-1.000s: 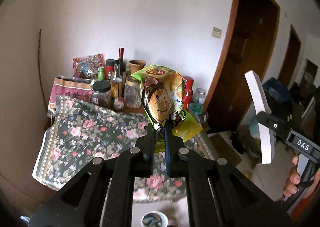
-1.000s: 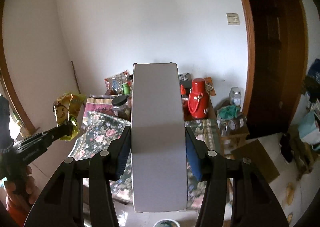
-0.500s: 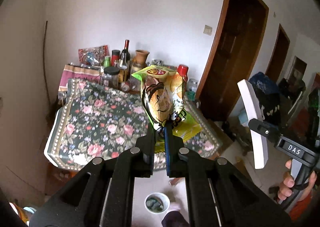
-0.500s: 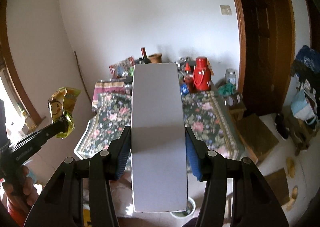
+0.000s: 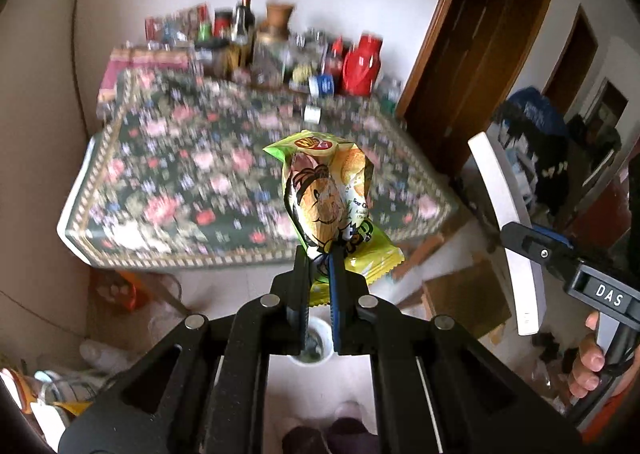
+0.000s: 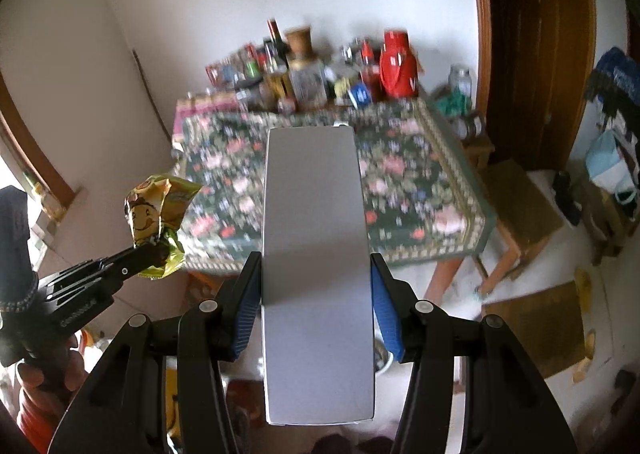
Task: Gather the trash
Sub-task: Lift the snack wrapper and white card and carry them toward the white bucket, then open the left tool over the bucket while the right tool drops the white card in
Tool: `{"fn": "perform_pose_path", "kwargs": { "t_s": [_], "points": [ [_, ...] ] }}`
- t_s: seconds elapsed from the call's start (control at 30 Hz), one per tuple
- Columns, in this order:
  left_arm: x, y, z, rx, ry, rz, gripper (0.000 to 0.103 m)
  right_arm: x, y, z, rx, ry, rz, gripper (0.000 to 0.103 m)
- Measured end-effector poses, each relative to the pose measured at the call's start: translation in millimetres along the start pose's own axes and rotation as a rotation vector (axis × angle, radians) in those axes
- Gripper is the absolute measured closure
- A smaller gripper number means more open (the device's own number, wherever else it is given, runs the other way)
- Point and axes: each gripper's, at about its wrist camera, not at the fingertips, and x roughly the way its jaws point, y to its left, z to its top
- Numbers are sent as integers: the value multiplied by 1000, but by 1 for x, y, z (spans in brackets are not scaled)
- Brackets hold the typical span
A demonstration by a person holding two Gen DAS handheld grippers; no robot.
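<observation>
My left gripper (image 5: 319,254) is shut on a crumpled yellow-green snack bag (image 5: 330,193), which stands up from the jaws in the air in front of the table. The same snack bag (image 6: 158,209) shows at the left of the right wrist view, pinched by the left gripper (image 6: 160,250). My right gripper (image 6: 316,286) is shut on a flat white box (image 6: 316,274), its blue pads against both long sides. The white box (image 5: 506,230) and right gripper also appear at the right of the left wrist view. A small white bin (image 5: 316,346) sits on the floor below, mostly hidden behind the fingers.
A table with a dark floral cloth (image 5: 200,181) lies ahead, with bottles, jars and a red thermos (image 5: 362,65) crowded along its far edge. Brown doors (image 5: 480,33) stand at the right. Cardboard sheets (image 6: 536,330) and clutter lie on the white floor.
Both grippers have sunk and tipped downward with their loads still held. The table has slid up in view and the floor and white bin now show beneath.
</observation>
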Motion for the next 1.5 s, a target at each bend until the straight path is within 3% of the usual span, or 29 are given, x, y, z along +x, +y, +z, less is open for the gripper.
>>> {"fn": "perform_pose_path", "kwargs": {
  "t_s": [0.23, 0.4, 0.7, 0.93, 1.1, 1.17, 1.27, 1.37, 1.4, 1.47, 1.5],
  "points": [
    [92, -22, -45, 0, 159, 44, 96, 63, -37, -36, -15, 131, 0, 55],
    [161, -29, -84, -23, 242, 62, 96, 126, -68, -82, 5, 276, 12, 55],
    [279, 0, -192, -89, 436, 97, 96, 234, -95, -169, -26, 458, 11, 55],
    [355, 39, -255, -135, 500, 139, 96, 317, -108, -200, -88, 463, 16, 55],
    [397, 54, -272, -150, 486, 135, 96, 366, -114, -213, -91, 483, 110, 54],
    [420, 56, -280, -150, 498, 120, 96, 376, -117, -219, -83, 466, 108, 53],
    [446, 56, -289, -148, 526, 93, 96, 388, -126, -227, -50, 462, 55, 33],
    [467, 52, -294, -146, 535, 74, 95, 395, -135, -234, -18, 479, 46, 32],
    [473, 52, -296, -148, 541, 64, 92, 397, -139, -235, -8, 482, 33, 32],
    [491, 50, -303, -162, 601, 51, 62, 399, -145, -237, 6, 491, 14, 32],
    [496, 49, -306, -173, 615, 49, 58, 400, -148, -238, 12, 498, 7, 32]
  ]
}}
